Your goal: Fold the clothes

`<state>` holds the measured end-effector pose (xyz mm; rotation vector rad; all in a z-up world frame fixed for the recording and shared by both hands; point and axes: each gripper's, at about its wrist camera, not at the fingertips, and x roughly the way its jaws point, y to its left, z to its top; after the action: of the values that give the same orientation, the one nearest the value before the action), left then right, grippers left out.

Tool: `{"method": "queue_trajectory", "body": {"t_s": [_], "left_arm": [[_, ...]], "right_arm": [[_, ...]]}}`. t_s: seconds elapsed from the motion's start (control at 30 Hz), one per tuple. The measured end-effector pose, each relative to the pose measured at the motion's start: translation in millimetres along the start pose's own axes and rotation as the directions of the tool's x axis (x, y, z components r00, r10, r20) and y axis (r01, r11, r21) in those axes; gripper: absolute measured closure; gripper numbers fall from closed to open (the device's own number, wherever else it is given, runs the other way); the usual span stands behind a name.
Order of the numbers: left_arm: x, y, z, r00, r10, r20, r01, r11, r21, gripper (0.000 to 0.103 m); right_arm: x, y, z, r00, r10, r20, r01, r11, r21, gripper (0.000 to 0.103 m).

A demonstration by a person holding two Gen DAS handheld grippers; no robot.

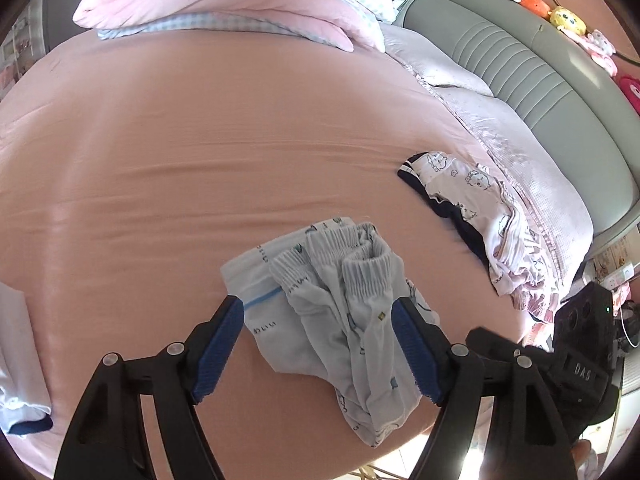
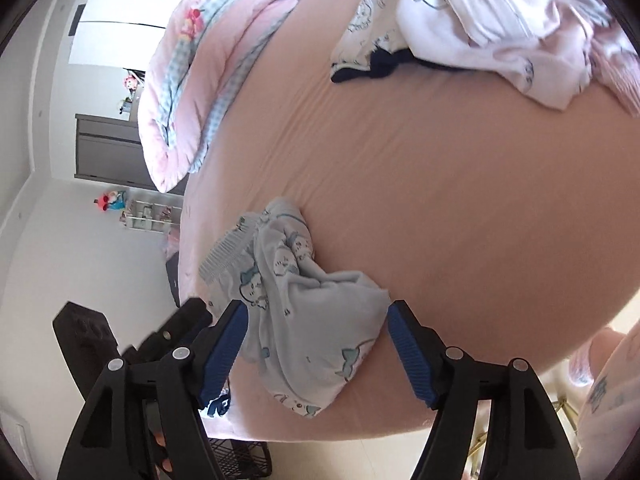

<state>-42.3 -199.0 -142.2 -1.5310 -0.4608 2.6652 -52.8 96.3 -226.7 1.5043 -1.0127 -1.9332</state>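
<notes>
A pale blue pair of children's trousers (image 1: 340, 312) lies bunched near the front edge of a bed covered by a salmon-pink sheet (image 1: 200, 152). Its ribbed elastic cuffs point away from the left wrist camera, and small cartoon prints dot the cloth.

The left claw (image 1: 320, 344) hangs over the garment with its jaws spread wide; the blue ribbed pads (image 1: 218, 344) stand on either side of the cloth and do not press on it, so it is released. The right claw (image 2: 316, 350) is likewise released: its jaws stand apart on either side of the crumpled trousers (image 2: 304, 304), with the fabric lying loose between them, though the far tip of the right-hand pad (image 2: 408, 344) sits just at the cloth's edge.

Farther up the bed, near the grey padded headboard (image 1: 500, 52), a heap of unfolded clothes (image 1: 480, 216) rests, white and pink with cartoon prints and a dark navy piece underneath. A folded pink and blue-checked quilt (image 1: 240, 4) lies at the far side of the bed. At the left edge of the left wrist view a white garment with a navy hem (image 1: 20, 380) lies on the sheet. Plush toys (image 1: 564, 20) sit behind the headboard.
</notes>
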Motion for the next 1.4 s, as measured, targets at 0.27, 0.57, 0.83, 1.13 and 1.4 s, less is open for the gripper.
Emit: {"method": "queue_trajectory", "body": {"t_s": [0.27,0.57,0.83,1.13,1.4], "left_arm": [[11,-16,20,0.998,-0.01,-0.069,0.016,0.996,0.088,0.028],[48,-29,27,0.986,0.086,-0.142,-0.05,0.97,0.236,0.028],[72,1,24,0.973,0.074,-0.219,-0.029,0.979,0.204,0.027],[72,24,17,0.98,0.001,-0.201,0.032,0.987,0.16,0.028],[69,27,3,0.986,-0.059,-0.158,0.077,0.991,0.106,0.047]], "right_arm": [[10,-14,-12,0.999,0.009,-0.038,-0.005,0.995,0.099,0.031],[17,-5,-16,0.998,-0.046,-0.047,0.048,0.998,0.041,0.031],[34,18,-17,0.986,-0.167,-0.002,0.167,0.984,-0.064,0.027],[49,35,-20,0.973,-0.225,0.054,0.23,0.963,-0.139,0.015],[67,62,-28,0.937,-0.32,0.14,0.349,0.888,-0.3,0.055]]}}
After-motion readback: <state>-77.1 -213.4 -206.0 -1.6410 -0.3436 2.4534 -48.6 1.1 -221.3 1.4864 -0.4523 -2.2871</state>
